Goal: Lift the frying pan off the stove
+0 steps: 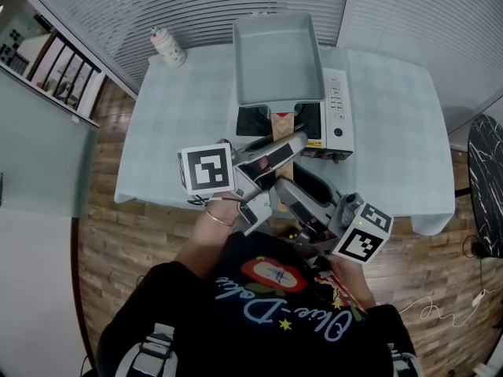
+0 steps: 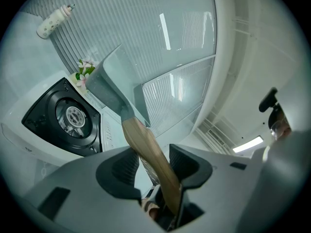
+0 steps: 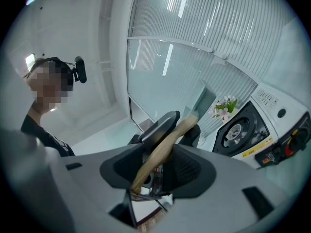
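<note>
Two claws are gripping one handle (image 1: pixel 284 126). My left claw (image 1: pixel 292 144) is pointing toward 2 o'clock in the head view, and it is clamping the wooden handle, which is running slantwise between its pads. My right claw (image 1: pixel 281 185) is sitting nearer me and pointing toward 11 o'clock. It is pressing its pads on the same handle just behind the left one, with its jaws standing fairly wide around the wood.

The pan (image 1: pixel 275 57), grey and rectangular, is hanging in the air at 12 o'clock from both claws, lifted clear of the stove (image 1: pixel 336 116). In the left gripper view the round burner is showing bare at 8 o'clock of the pan.

The stove is sitting near the middle of the table (image 1: pixel 393 124). A bottle (image 1: pixel 167 47) is standing near the table's 10 o'clock corner. Some flowers (image 2: pixel 83 71) are showing by the stove's far edge.
</note>
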Demonstrator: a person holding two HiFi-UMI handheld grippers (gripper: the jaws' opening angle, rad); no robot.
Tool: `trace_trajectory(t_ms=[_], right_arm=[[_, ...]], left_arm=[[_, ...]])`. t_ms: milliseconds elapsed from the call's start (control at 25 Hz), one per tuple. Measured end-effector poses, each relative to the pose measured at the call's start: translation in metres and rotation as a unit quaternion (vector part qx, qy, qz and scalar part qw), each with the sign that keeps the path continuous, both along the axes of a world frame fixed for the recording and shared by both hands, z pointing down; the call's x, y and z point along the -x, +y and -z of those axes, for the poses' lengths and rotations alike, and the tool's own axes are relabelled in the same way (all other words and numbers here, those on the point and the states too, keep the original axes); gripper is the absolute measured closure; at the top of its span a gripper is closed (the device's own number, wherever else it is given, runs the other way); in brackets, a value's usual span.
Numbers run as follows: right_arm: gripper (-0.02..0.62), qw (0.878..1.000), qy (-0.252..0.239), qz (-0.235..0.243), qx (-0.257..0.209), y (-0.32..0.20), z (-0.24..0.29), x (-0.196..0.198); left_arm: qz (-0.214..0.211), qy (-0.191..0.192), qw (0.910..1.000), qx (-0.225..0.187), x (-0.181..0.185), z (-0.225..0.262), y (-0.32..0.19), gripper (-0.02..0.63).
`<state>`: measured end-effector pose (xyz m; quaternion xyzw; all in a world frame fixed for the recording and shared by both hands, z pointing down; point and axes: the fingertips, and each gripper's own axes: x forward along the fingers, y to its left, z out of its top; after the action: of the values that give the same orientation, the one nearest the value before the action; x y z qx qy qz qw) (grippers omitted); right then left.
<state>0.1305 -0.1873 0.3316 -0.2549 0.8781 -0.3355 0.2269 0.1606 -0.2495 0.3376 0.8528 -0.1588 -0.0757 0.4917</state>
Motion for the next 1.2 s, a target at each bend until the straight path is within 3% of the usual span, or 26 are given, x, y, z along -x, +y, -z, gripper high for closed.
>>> trace_trajectory(t_ms=[1200], right_arm=[[0.413,1.000,0.006,0.007,-0.004,0.0017,0.0013,-0.0007]], left_arm=[[0.006,-0.004,1.0000,0.001,-0.0006,0.0007,0.0012,0.425]])
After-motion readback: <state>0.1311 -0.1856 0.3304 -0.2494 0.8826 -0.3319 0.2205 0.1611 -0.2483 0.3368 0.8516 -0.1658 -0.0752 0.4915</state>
